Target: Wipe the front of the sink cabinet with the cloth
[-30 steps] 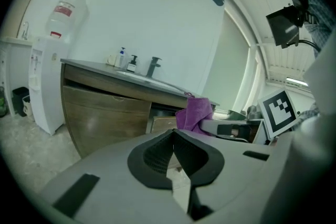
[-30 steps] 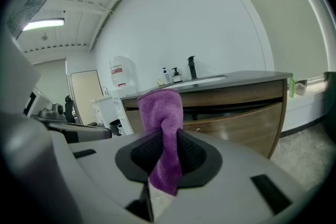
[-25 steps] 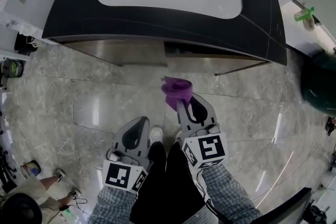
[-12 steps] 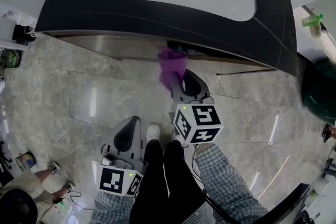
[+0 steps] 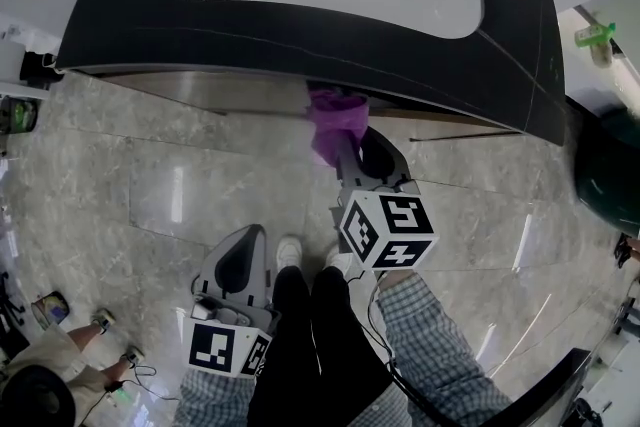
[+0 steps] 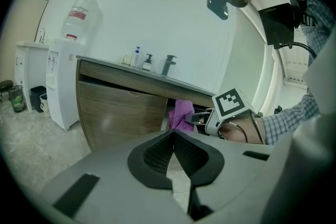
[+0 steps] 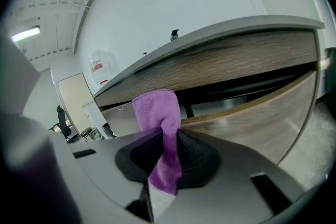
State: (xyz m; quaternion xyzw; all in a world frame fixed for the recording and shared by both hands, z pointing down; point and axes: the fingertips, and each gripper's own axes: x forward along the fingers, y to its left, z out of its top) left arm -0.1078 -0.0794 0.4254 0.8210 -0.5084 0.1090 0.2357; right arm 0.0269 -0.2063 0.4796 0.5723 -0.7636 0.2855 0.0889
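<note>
Head view: the purple cloth [image 5: 335, 118] runs lengthwise along the line of the right gripper [image 5: 346, 151], from the jaws toward the sink cabinet [image 5: 190, 87]. Its free, bunched end lies at the cabinet's front, just under the overhanging edge of the dark countertop [image 5: 300, 40]. Whether it presses on the wood cannot be told from here. The right forearm, in a checked sleeve [image 5: 425, 340], is stretched forward and slightly left, with the marker cube on top of the gripper. The left gripper [image 5: 252, 237] is held back and low beside the person's legs, over the stone floor [image 5: 130, 185], pointing toward the cabinet and well apart from it.

In the right gripper view, the right gripper [image 7: 164, 136] has its jaws clamped on the cloth [image 7: 156, 113]. The cloth stands up out of them with its top edge folded over, and a short tail hangs below the pads. Behind it is the wooden cabinet front [image 7: 247, 65], with a dark gap between the upper band and the panel below it.

In the left gripper view, the left gripper [image 6: 173, 136] has its jaws closed tip to tip with nothing between them. Ahead of it the cloth [image 6: 182, 114] sits against the cabinet [image 6: 121, 110] at the end of the right gripper [image 6: 193, 118], and a faucet [image 6: 168, 64] stands on the counter above.
</note>
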